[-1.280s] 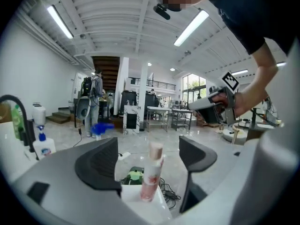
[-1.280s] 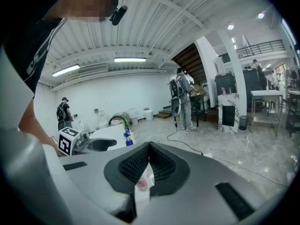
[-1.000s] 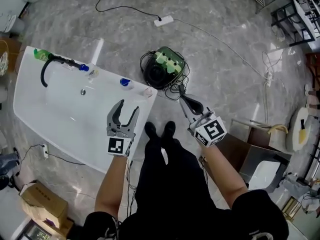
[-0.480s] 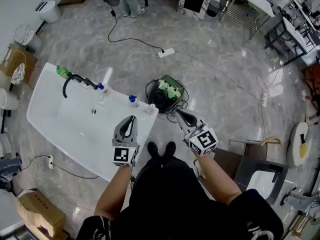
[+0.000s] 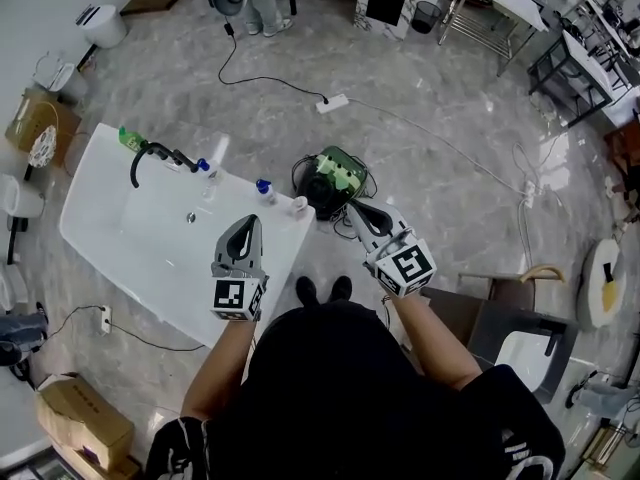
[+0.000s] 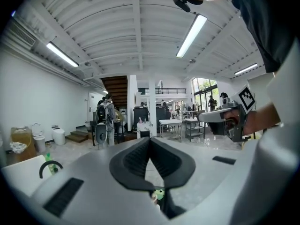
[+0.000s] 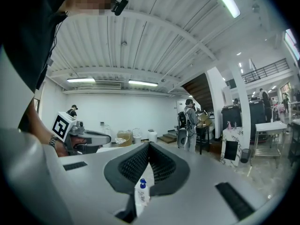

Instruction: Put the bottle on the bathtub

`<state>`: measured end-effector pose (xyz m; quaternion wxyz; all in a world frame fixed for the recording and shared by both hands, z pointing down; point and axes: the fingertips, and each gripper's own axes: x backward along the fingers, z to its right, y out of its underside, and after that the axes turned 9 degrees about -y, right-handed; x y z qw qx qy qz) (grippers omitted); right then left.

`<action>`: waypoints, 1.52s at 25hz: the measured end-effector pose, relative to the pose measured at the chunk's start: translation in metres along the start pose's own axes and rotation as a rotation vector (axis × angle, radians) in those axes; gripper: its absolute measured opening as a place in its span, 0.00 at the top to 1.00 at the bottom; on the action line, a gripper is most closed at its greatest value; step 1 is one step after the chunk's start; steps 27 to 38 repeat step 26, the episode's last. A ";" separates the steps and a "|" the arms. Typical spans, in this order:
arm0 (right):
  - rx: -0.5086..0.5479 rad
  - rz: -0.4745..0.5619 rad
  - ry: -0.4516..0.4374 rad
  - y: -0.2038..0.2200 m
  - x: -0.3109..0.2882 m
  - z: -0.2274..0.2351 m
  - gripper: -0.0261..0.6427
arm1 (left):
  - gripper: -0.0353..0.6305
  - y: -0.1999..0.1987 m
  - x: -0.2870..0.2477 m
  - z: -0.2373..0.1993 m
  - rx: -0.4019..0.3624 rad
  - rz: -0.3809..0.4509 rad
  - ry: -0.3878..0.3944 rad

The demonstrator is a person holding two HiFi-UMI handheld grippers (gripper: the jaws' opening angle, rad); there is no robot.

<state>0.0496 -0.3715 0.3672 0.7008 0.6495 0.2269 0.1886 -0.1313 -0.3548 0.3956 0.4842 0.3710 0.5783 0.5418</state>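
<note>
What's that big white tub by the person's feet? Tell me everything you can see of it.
The bathtub is a glossy white rectangle with rounded corners. It stands on the grey marbled floor, at a slant across the head view. A small drain sits in its bottom. A black curved faucet rises from the far rim, where a blue-capped bottle also stands. The left gripper hangs over its near right edge.

A grey marbled floor spreads all round, crossed by a black cable that runs to a white power strip. A cardboard box sits at the lower left, racks at the upper right. Overhead, a white ribbed ceiling carries 3 tube lights. A dark staircase rises beside a white column, and windows glow beyond.
</note>
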 end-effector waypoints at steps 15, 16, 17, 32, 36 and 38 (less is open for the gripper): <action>0.057 0.068 0.173 -0.042 0.045 0.048 0.95 | 0.93 -0.052 0.001 -0.046 -0.018 0.053 -0.138; 0.067 0.073 0.183 -0.048 0.048 0.051 0.95 | 0.93 -0.058 0.002 -0.049 -0.031 0.063 -0.144; 0.077 0.078 0.195 -0.053 0.052 0.055 0.95 | 0.93 -0.063 0.003 -0.052 -0.043 0.070 -0.149; 0.123 0.078 0.307 -0.073 0.091 0.083 0.95 | 0.93 -0.075 0.017 -0.084 -0.065 0.083 -0.202; 0.123 0.078 0.307 -0.073 0.091 0.083 0.95 | 0.93 -0.075 0.017 -0.084 -0.065 0.083 -0.202; 0.123 0.078 0.307 -0.073 0.091 0.083 0.95 | 0.93 -0.075 0.017 -0.084 -0.065 0.083 -0.202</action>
